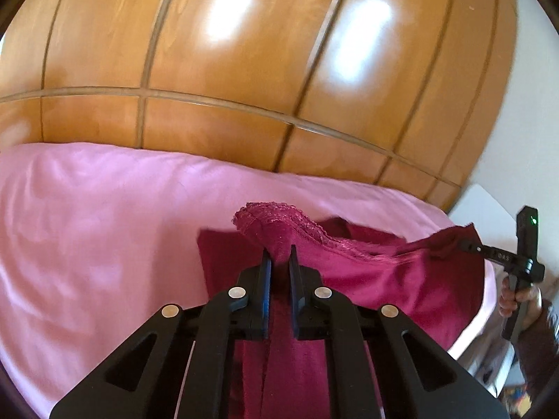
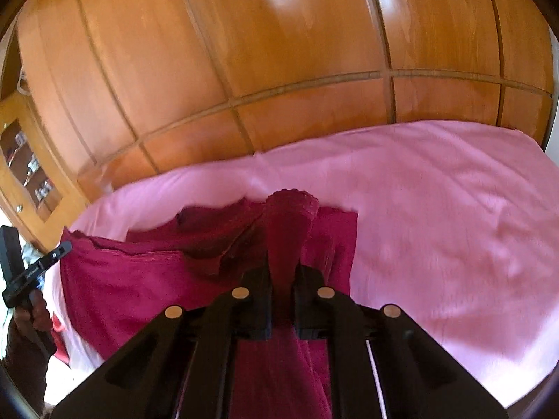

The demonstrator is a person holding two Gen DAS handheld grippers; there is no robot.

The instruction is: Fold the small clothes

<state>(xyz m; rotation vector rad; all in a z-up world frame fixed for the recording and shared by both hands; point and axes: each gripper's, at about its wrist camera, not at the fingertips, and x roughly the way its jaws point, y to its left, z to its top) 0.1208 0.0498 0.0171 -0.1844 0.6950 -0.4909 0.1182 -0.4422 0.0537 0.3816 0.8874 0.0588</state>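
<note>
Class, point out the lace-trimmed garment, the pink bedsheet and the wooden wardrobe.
lace-trimmed garment [image 1: 367, 272]: left wrist view, on its draped magenta body.
pink bedsheet [image 2: 436, 209]: right wrist view, on a bare stretch.
wooden wardrobe [image 1: 244, 52]: left wrist view, on a door panel.

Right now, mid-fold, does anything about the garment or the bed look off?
Nothing damaged. The magenta garment is bunched and uneven between the left gripper and right gripper, its lace trim rumpled, over the pink sheet.

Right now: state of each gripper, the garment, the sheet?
left gripper: shut on the lace-trimmed edge, lifted
right gripper: shut on the same edge, lifted
maroon garment: part raised between the grippers, rest lying on the bed
pink sheet: spread, lightly wrinkled
</note>
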